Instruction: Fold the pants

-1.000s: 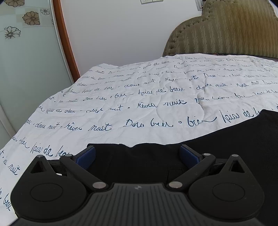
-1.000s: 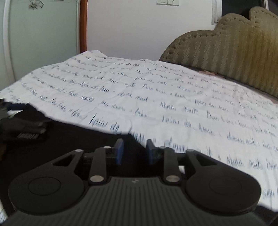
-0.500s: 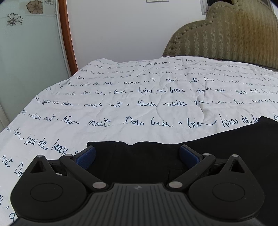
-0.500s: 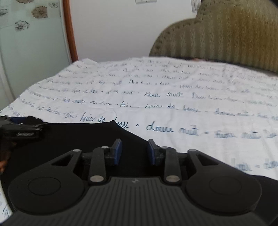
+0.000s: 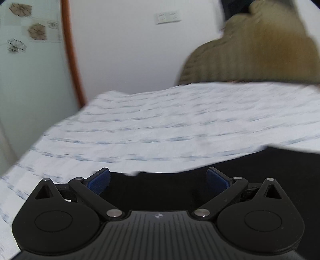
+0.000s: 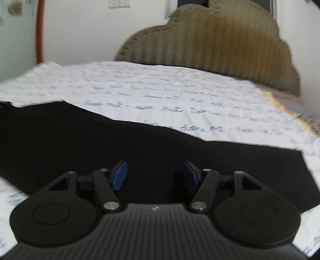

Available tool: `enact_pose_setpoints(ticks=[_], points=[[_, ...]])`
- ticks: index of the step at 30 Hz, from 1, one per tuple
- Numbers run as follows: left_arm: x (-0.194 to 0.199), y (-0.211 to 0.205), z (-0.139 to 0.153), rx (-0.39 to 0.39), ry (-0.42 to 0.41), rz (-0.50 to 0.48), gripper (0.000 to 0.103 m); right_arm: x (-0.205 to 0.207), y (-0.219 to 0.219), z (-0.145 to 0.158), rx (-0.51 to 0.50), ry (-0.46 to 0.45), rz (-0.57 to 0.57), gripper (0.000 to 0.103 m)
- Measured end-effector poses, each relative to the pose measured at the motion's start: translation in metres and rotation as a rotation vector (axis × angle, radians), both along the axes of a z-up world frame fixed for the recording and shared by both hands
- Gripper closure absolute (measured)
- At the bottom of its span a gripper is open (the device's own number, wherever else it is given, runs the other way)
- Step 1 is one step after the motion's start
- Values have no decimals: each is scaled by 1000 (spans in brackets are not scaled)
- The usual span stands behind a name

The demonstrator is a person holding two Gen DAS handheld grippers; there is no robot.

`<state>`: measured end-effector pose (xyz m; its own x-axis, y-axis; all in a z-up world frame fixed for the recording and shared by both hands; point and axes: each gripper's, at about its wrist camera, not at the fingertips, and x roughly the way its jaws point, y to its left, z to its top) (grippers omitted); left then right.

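Pants (image 6: pixel 140 148), black and spread flat, lay on the bed across the near part of the white sheet (image 6: pixel 180 90) printed with lines of blue handwriting. In your right wrist view the dark cloth ran as a broad band from the left edge to a squared corner at the right, with sheet showing beyond it and below that corner. Your right hand-held gripper (image 6: pixel 156 174) hovered over the cloth with its jaws opening; the blue pads (image 6: pixel 120 175) stood well apart, and only flat cloth showed below the gap, none of it pinched or lifted between them. In your left wrist view the picture was smeared by motion, but the same black cloth filled the lower middle and ran off to the right, its far edge lying against the sheet (image 5: pixel 160 124). Your left hand-held gripper (image 5: pixel 158 178) had its jaws spread wide, each blue pad (image 5: pixel 100 181) clear of the fabric, with the pants (image 5: pixel 250 170) showing in the gap and gripped by neither finger. At the head of the bed stood a tan, ribbed, scalloped headboard (image 6: pixel 220 40), against a white wall carrying a switch plate (image 5: pixel 168 17). To the left you had a wooden door frame (image 5: pixel 70 56) and a pale panel with flower prints (image 5: pixel 26 30).
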<state>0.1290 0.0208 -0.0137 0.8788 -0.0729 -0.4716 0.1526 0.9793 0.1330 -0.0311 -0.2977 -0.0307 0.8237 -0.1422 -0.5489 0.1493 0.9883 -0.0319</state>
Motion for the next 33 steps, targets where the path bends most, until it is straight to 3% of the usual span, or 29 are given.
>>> enact_pose_setpoints(ticks=[2,5,9,13,14,15,17,19,22,25,30,33], points=[[-20,-22,3,-45,56,-65,0,-7,3,-3,14,12,38,35],[-51,-69,-9,12,113,-173,0,-9,13,-15,-55,64,95,32],[-93,-128,-32,186,26,-289,0,-20,17,-20,-40,42,87,31],[-108,-149,-51,292,-55,-278,0,-34,18,-23,-27,2,75,31],[-109,-148,-52,285,-57,-276,0,-37,15,-22,-11,-11,73,25],[-108,-147,-54,271,-49,-274,0,-38,11,-19,8,-27,65,11],[-104,-143,-53,242,-28,-274,0,-41,-1,-13,44,-64,17,0],[-100,-140,-52,216,-9,-276,0,-39,-17,-7,99,-91,-47,0],[-94,-134,-51,180,14,-279,0,-21,-40,1,196,-47,-137,0],[-92,-132,-51,154,29,-281,0,-7,-62,9,212,-86,-193,0],[-88,-126,-51,106,62,-285,0,44,-80,14,75,-8,-143,0],[-87,-125,-51,95,67,-286,0,75,-93,0,-132,144,-195,0]])
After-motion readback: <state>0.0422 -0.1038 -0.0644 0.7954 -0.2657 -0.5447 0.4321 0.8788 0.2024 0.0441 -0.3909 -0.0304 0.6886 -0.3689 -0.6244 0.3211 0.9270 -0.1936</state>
